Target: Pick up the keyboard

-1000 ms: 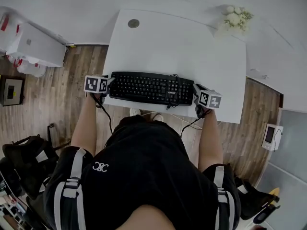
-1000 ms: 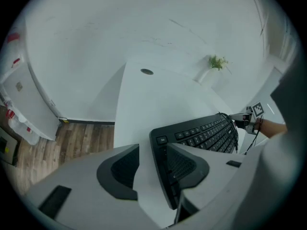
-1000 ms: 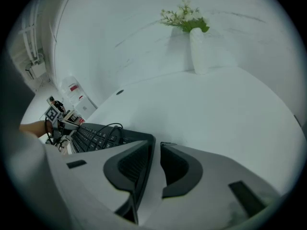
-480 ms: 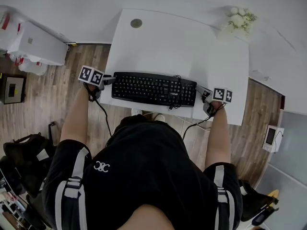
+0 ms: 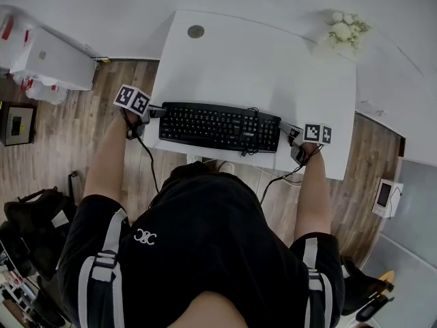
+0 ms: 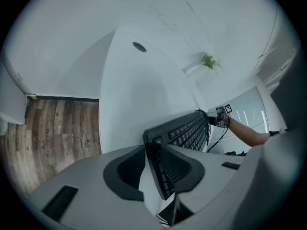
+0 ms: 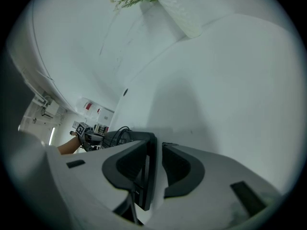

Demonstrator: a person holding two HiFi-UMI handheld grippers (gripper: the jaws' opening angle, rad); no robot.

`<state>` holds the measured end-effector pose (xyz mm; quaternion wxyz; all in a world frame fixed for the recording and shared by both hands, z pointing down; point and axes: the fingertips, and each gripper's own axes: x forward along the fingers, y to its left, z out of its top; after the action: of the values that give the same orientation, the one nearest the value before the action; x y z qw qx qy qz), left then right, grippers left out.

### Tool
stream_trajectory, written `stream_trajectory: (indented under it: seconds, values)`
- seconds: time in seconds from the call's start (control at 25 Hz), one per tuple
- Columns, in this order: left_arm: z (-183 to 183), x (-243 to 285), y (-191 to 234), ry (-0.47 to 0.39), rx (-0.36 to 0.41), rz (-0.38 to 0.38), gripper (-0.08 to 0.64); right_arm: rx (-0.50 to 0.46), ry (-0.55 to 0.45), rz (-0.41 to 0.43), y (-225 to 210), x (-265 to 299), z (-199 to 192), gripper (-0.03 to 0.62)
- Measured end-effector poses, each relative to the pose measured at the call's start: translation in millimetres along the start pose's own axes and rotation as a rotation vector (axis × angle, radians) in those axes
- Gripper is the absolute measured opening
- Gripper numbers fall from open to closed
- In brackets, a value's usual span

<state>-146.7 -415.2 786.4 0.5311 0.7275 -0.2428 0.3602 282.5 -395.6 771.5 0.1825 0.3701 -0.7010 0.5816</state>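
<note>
Your left gripper (image 5: 158,111) is closing round the keyboard (image 5: 218,126)'s left end at the tabletop (image 5: 259,67)'s front edge. Your right gripper (image 5: 284,129), reopened wide, straddles the other end. The lift looks near.

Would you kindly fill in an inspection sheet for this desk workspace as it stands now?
Surface: white desk, no marks seen.
Job's things: black keyboard lying near the desk's front edge.
Clutter: flowers at the far right corner; round grommet at the far left.
Grippers: left gripper closing round the keyboard's left end, a gap showing; right gripper open round its right end.
Cables: coiled cord on the keyboard; gripper lead hanging below the desk edge.
Surroundings: wooden floor; white box at the left.
</note>
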Motion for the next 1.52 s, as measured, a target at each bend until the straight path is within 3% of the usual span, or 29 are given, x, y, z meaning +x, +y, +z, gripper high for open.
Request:
stream_trajectory:
  seconds: [0.32,0.76,1.08,1.52]
  values:
    - [1.0,2.4,0.1,-0.095,-0.127,-0.1,0.118,0.063,-0.018,0.053,4.8,3.0,-0.4,0.077]
    - [-2.2,1.6,-5.8,-0.148,-0.136,-0.015,0.1,0.035,-0.052,0.013,6.1,-2.3,-5.9,0.055]
    - [8.6,-9.8,-29.8,-0.248,-0.031,0.012,0.1,-0.021,-0.159,0.023,14.5,-32.0,-4.3,0.055]
    - [88.3,-63.9,-108.8,-0.521,0.22,0.043,0.1,-0.142,-0.461,0.038,41.5,-115.6,47.1,0.06]
